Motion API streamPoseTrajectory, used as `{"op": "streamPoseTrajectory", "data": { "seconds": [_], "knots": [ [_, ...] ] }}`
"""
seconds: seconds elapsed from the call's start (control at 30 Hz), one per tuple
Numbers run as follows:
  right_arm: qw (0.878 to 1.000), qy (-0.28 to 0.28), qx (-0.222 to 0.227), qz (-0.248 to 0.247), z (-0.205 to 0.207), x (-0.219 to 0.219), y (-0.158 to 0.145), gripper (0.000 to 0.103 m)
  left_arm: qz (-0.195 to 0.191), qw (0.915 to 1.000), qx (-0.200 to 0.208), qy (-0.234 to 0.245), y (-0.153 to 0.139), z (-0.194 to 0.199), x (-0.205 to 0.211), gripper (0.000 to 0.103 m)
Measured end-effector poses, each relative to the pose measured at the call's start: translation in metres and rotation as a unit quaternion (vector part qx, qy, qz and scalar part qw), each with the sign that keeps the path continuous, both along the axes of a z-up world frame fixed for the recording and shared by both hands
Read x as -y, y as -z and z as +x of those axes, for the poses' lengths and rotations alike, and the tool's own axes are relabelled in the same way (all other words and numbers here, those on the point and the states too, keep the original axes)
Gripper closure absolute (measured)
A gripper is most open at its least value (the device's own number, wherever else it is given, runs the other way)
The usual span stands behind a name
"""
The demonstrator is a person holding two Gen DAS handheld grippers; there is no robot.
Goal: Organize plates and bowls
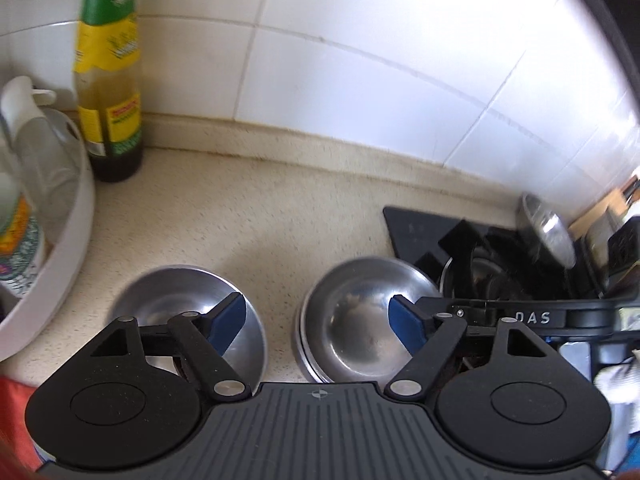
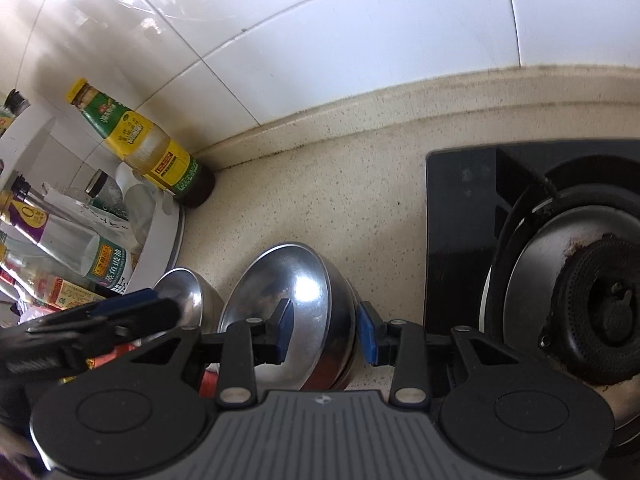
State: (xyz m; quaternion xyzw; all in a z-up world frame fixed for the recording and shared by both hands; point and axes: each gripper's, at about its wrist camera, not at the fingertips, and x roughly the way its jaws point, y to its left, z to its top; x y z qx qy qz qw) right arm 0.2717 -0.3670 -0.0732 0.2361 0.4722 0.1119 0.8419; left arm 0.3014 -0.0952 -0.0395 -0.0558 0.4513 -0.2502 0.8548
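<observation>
Two steel bowls sit side by side on the beige counter. In the left wrist view the left bowl (image 1: 176, 304) is under my left finger and the right bowl (image 1: 360, 320), which looks like a nested stack, is under my right finger. My left gripper (image 1: 318, 322) is open, hovering over the gap between them. In the right wrist view my right gripper (image 2: 326, 330) is open, its fingers either side of the right rim of the stacked bowl (image 2: 296, 292). The smaller bowl (image 2: 188, 296) lies left of it, with the left gripper (image 2: 100, 320) above it.
A white round tray (image 1: 76, 216) of bottles stands at the left, with an oil bottle (image 1: 110, 80) by the tiled wall. A black gas hob (image 2: 460, 208) with a burner (image 2: 600, 312) lies right of the bowls. A steel lid (image 1: 548, 228) leans behind the hob.
</observation>
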Motion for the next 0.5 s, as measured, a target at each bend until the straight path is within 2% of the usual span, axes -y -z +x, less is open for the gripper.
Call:
{"op": "streamPoseTrajectory", "data": {
  "seconds": [0.2, 0.3, 0.4, 0.5],
  "knots": [
    [0.999, -0.014, 0.032, -0.027, -0.005, -0.011, -0.015, 0.066, -0.058, 0.9975, 0.04, -0.01, -0.021, -0.02, -0.028, 0.017],
    [0.998, -0.027, 0.044, -0.043, -0.005, -0.017, -0.02, 0.065, -0.071, 0.9955, 0.062, -0.011, -0.029, -0.03, -0.035, 0.014],
    [0.998, -0.021, 0.036, -0.039, -0.003, -0.013, -0.015, 0.065, -0.084, 0.9936, 0.075, -0.01, -0.035, -0.039, -0.042, 0.011],
    [0.999, -0.012, 0.035, -0.038, -0.005, -0.009, -0.015, 0.065, -0.075, 0.9934, 0.085, -0.017, -0.037, -0.043, -0.045, 0.009]
  ]
}}
